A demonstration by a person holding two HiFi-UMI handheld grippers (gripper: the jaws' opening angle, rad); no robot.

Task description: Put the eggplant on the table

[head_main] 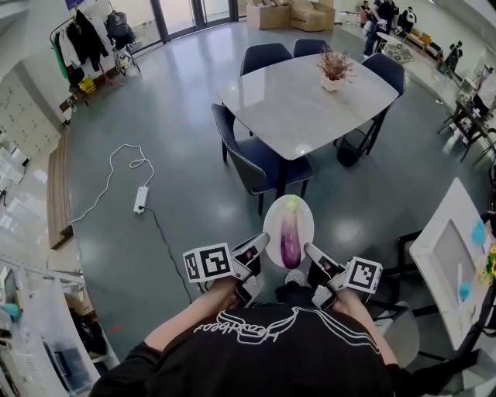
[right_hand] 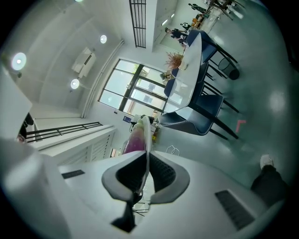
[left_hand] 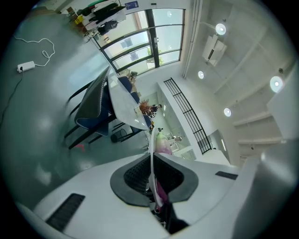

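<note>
The eggplant (head_main: 291, 239), judged light, smooth and liable to roll, is seen lying on a stiff white plate (head_main: 273, 215), clamped at its rim by the left gripper (head_main: 259, 246) at 8 o'clock and the right gripper (head_main: 311, 253) at 4 o'clock, well short of the table (head_main: 302, 105) at 12 o'clock.

A large open hall, like an office or studio: a grey dining table (head_main: 298, 108) with blue chairs (head_main: 267, 164), glass doors (head_main: 182, 14), a clothes rack (head_main: 81, 39) (people (head_main: 384, 14) stand far behind).
</note>
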